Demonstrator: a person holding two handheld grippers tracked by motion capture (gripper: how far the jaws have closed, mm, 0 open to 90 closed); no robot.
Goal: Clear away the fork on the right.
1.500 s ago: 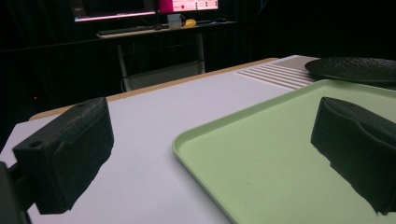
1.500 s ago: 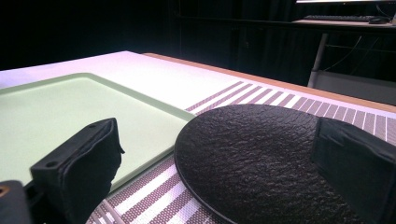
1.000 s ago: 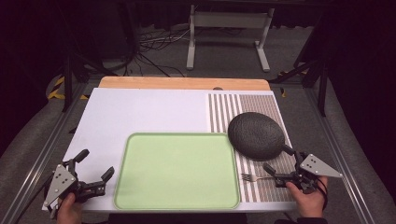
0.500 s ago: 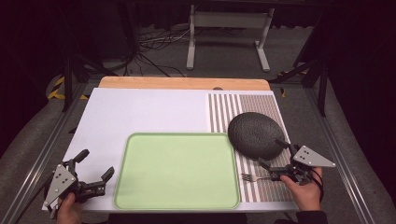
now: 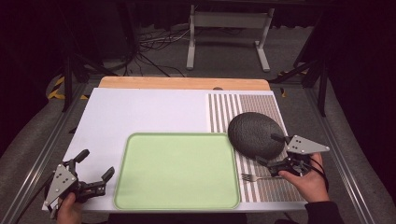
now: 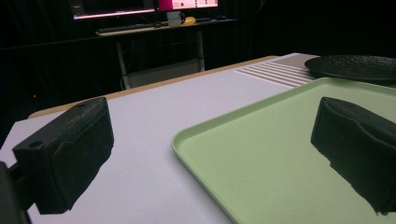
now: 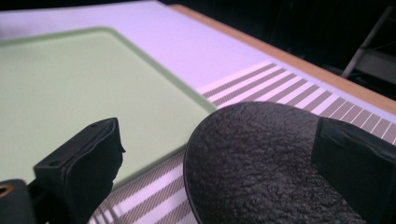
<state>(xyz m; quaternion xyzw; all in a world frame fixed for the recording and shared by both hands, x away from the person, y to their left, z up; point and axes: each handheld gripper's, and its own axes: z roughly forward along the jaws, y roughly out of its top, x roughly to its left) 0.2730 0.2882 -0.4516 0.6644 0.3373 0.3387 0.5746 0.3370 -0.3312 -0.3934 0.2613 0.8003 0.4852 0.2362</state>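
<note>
Nothing moved yet, I judge: tray [image 5: 177, 170] empty at lower centre; right gripper [image 5: 275, 151] jaws spread wide around plate [image 5: 256, 134] rim, left gripper [image 5: 91, 170] wide open, holding nothing.

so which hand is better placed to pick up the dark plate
Right. The right claw is open at the near edge of the dark plate; the left claw sits across the green tray, far from it.

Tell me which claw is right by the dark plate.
The right claw: its open jaws flank the near edge of the dark plate. The left claw sits open at the tray's far corner, well away.
</note>
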